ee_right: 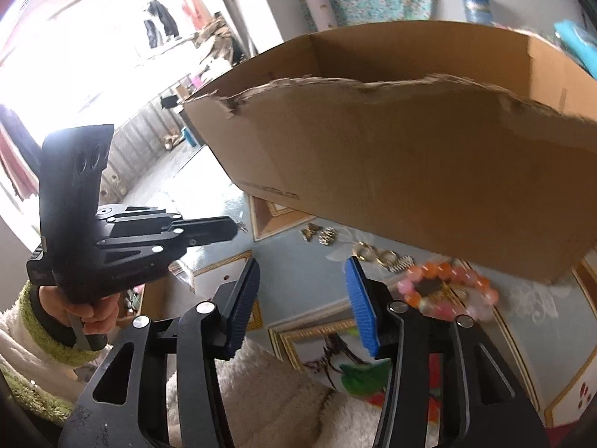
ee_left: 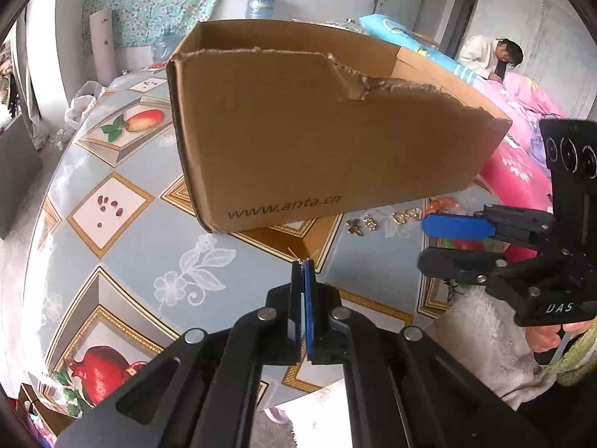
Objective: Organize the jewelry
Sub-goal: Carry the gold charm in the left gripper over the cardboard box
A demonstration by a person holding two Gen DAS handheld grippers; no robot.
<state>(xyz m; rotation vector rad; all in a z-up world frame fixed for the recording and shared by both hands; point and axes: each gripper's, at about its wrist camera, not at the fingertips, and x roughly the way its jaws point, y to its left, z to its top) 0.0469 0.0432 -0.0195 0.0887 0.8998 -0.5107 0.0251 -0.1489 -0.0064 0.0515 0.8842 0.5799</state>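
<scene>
My left gripper [ee_left: 303, 263] is shut on a small silvery jewelry piece [ee_left: 291, 253], whose thin ends poke out past the tips. It hovers above the table in front of the open cardboard box [ee_left: 298, 130]. In the right wrist view the same left gripper [ee_right: 235, 228] shows the tiny piece [ee_right: 243, 228] at its tip. My right gripper [ee_right: 303, 264] is open with nothing between its fingers, short of the jewelry along the box's foot. There lie gold pieces [ee_right: 311, 231] and a pink and orange bead bracelet [ee_right: 447, 291]. From the left wrist view, the right gripper [ee_left: 425, 243] is at the right.
The table [ee_left: 130, 171] has a blue cloth with fruit pictures; its edge curves down the left. The box's torn front wall [ee_right: 410, 86] stands tall. A person [ee_left: 492, 56] sits in the background beside pink bedding [ee_left: 522, 156]. A white fluffy sleeve [ee_left: 481, 336] is near the grippers.
</scene>
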